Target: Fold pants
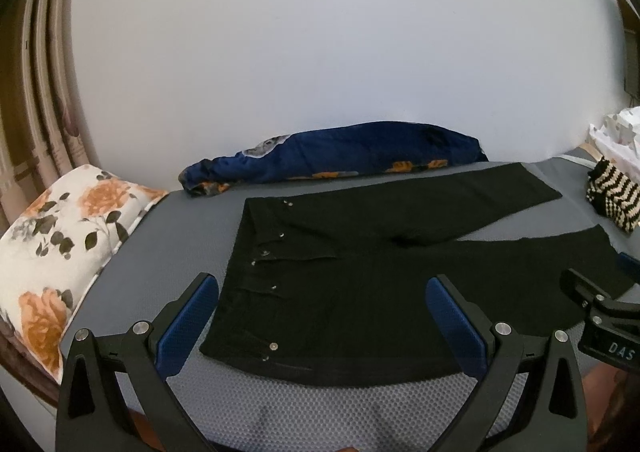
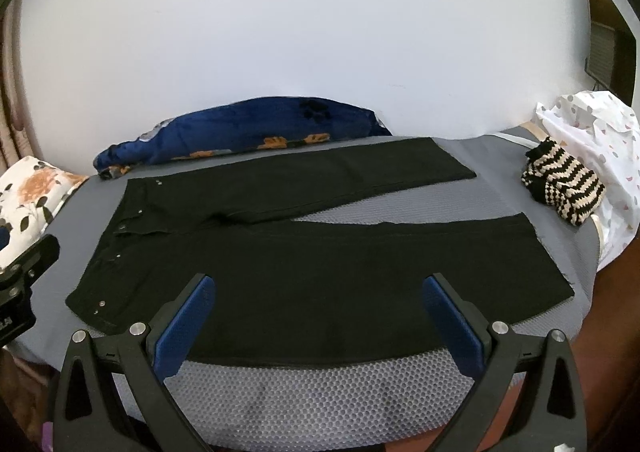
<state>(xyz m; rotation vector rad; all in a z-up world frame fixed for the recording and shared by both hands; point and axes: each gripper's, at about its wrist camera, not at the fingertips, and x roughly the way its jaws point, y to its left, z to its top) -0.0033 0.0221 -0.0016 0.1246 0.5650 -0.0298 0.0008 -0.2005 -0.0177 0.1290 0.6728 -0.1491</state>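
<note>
A grey honeycomb-textured mat (image 2: 304,392) covers the bed below a plain white wall (image 1: 340,31). Nearest, both tongs hang with their blue-padded jaws spread wide, gripping nothing: the left gripper (image 1: 320,292) over the waist end of the black pants (image 2: 320,272), the right gripper (image 2: 316,292) over the near leg. The pants lie flat on the mat, waistband left, 2 legs splayed rightward in a V. Beyond the pants a blue floral bundle (image 2: 240,131) rests against the wall. Only the left view shows the whole flowered pillow (image 1: 68,244), left of the pants; the right view shows more of the striped knit item (image 2: 564,187) and spotted white cloth (image 2: 600,131), right of them. The pants' dark fabric hides seams and folds.
</note>
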